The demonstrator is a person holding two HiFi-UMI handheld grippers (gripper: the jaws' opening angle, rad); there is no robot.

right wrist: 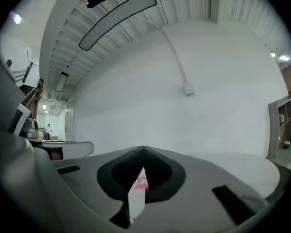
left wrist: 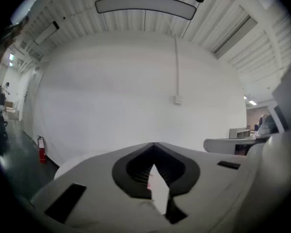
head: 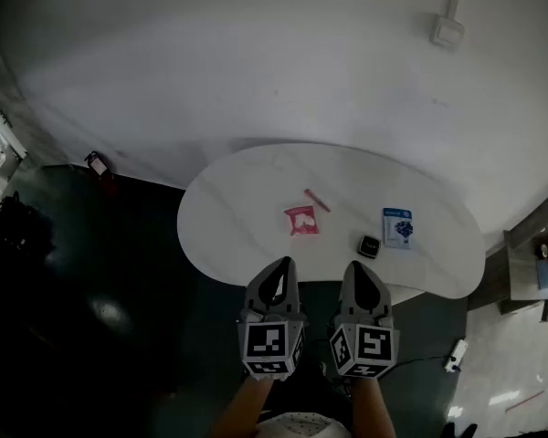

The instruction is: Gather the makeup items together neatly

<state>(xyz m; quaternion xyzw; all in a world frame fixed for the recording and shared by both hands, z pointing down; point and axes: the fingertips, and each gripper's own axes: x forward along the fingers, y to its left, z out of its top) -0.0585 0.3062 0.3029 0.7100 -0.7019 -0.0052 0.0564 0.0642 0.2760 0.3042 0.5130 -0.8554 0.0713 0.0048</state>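
On the white oval table [head: 228, 217] lie a pink packet [head: 300, 219], a thin pink stick [head: 317, 200], a small black compact [head: 369, 245] and a blue-and-white packet [head: 398, 227]. My left gripper [head: 283, 265] and right gripper [head: 363, 269] hover side by side at the table's near edge, short of the items, both shut with nothing held. In the left gripper view the jaws meet at the tip [left wrist: 153, 143]. In the right gripper view the jaws [right wrist: 143, 148] also meet, and the pink packet [right wrist: 141, 183] shows through the gap.
A white wall rises behind the table with a small box [head: 447, 31] mounted on it. A red fire extinguisher [head: 97, 163] stands on the dark floor at the left. Shelving [head: 543, 263] sits at the right edge.
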